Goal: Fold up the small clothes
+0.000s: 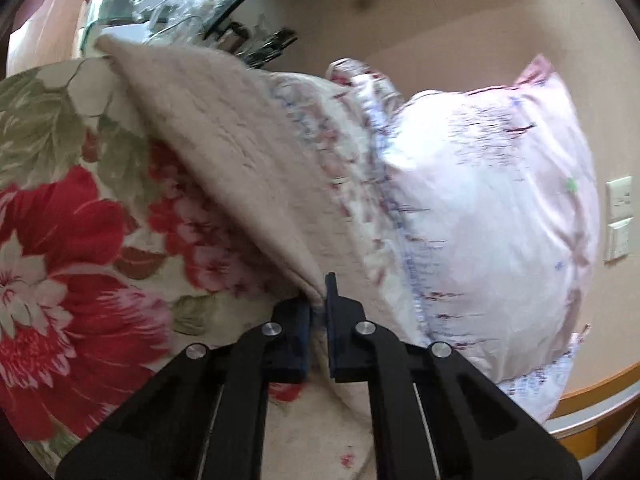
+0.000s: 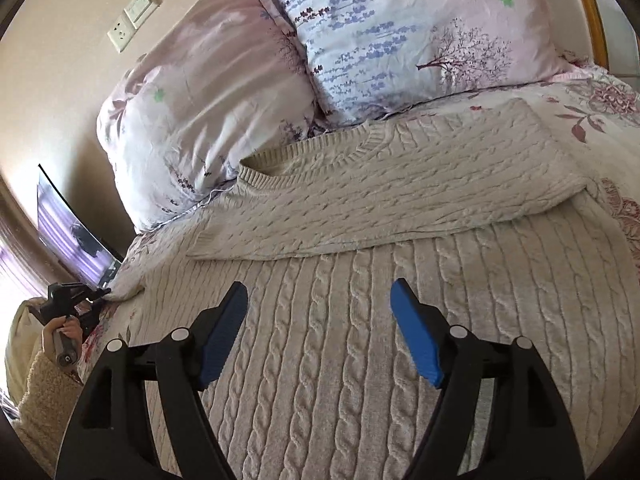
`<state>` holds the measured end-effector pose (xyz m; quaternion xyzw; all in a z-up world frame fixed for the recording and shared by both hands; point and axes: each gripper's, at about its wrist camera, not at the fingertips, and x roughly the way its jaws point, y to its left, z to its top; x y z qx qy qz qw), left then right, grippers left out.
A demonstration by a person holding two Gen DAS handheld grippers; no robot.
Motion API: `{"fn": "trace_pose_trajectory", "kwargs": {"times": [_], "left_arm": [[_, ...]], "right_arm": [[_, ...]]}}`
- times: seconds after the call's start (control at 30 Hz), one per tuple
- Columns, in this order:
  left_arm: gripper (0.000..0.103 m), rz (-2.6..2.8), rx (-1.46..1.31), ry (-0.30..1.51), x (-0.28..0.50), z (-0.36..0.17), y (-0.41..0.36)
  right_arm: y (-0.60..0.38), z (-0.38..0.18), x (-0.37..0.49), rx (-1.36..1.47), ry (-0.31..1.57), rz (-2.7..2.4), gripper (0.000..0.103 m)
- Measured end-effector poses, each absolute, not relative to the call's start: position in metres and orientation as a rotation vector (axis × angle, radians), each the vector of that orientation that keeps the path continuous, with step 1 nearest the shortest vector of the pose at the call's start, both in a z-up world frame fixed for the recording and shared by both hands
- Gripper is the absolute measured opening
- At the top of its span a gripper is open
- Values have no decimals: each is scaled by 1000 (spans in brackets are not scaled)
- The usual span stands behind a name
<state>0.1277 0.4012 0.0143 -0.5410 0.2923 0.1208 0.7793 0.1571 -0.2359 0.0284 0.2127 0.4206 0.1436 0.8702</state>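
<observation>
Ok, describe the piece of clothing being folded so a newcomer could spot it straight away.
Start at the two lavender-print pillows at the head of the bed. Just below them lies the cream cable-knit sweater, its ribbed neckline nearest the pillows, one side already folded across. Its chunky braided ribs set it apart from the flat floral bedding; the left hand-held gripper pinches one corner.

Two wrist cameras of mine, both low over the bed.

My left view sits close at the sweater (image 1: 224,148) edge, facing the pillows (image 1: 492,216); my right looks down across the sweater (image 2: 360,320) toward those pillows (image 2: 208,120), which both views share.
</observation>
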Motion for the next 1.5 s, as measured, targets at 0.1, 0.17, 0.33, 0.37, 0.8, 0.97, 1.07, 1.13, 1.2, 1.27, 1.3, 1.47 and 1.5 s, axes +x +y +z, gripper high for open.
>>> {"fn": "trace_pose_trajectory", "kwargs": {"times": [0.1, 0.17, 0.33, 0.37, 0.8, 0.97, 1.07, 1.13, 1.2, 1.27, 1.3, 1.47, 1.5], "left_arm": [[5, 205, -1140, 564, 131, 38, 392], [5, 146, -1125, 521, 138, 58, 379], [5, -14, -1089, 470, 160, 96, 332], [5, -67, -1073, 465, 165, 105, 314], [5, -468, -959, 652, 225, 83, 78], [11, -449, -878, 911, 239, 18, 7], [28, -458, -851, 1046, 238, -2, -3], [37, -500, -828, 1036, 231, 5, 2], [45, -551, -798, 989, 214, 20, 18], [46, -540, -754, 911, 197, 34, 47], [46, -520, -742, 889, 192, 37, 57], [36, -322, -713, 850, 188, 26, 113], [35, -303, -712, 854, 189, 24, 117]], "right_arm": [[-239, 28, 157, 467, 880, 304, 76], [-239, 28, 157, 472, 880, 306, 76], [-237, 32, 155, 458, 881, 317, 76], [-238, 33, 153, 463, 880, 322, 76], [-275, 60, 133, 474, 821, 244, 78], [-293, 66, 131, 458, 815, 182, 78], [-298, 74, 134, 429, 810, 167, 78], [-293, 85, 139, 373, 803, 183, 78], [-282, 94, 146, 304, 799, 228, 78], [-263, 104, 153, 214, 795, 294, 78], [-248, 110, 157, 152, 782, 337, 75], [-158, 122, 183, -133, 719, 560, 57], [-141, 119, 190, -168, 728, 599, 51]]}}
